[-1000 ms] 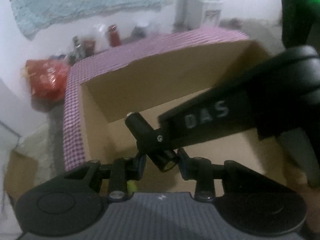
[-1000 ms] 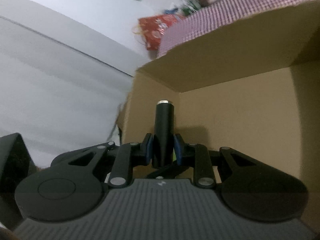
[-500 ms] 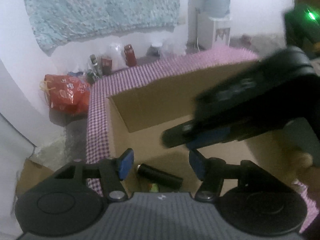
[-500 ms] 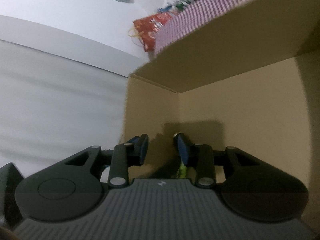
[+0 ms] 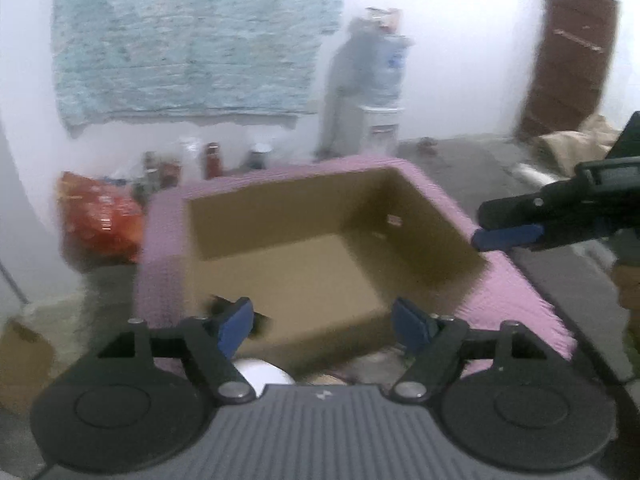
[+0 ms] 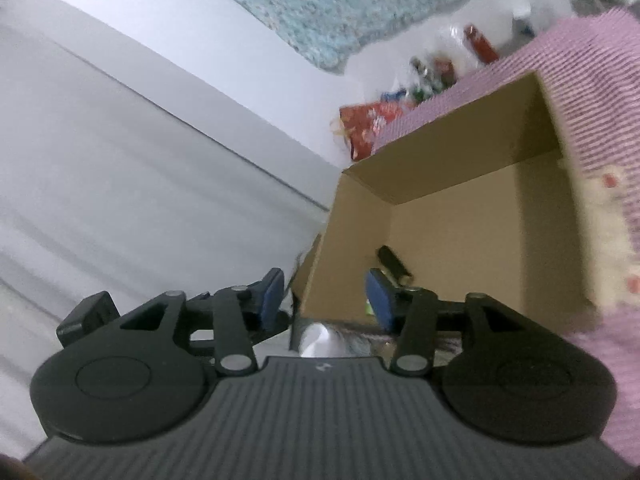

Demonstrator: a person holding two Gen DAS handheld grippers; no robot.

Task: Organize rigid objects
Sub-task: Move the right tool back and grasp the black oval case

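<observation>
An open cardboard box (image 5: 320, 264) sits on a pink checked cloth (image 5: 516, 292). A black cylinder (image 6: 394, 264) lies on the box floor by its near wall. In the left wrist view only a blurred end of that cylinder (image 5: 218, 305) shows behind my left finger. My left gripper (image 5: 324, 320) hovers over the box's near edge, its jaws opening, nothing between them. My right gripper (image 6: 325, 298) is back at the box's near corner, jaws also opening and empty. From the left wrist view, the right gripper (image 5: 505, 222) is at the box's right rim.
A white rounded object (image 5: 260, 374) lies just below the grippers, in front of the box. A red bag (image 5: 100, 216), bottles (image 5: 212, 158) and a water dispenser (image 5: 384, 92) stand along the far wall. A brown door (image 5: 568, 60) is at the far right.
Both grippers let go of the black cylinder, which now lies in the box. Both have pulled back and up out of the box, and their jaws have spread wider.
</observation>
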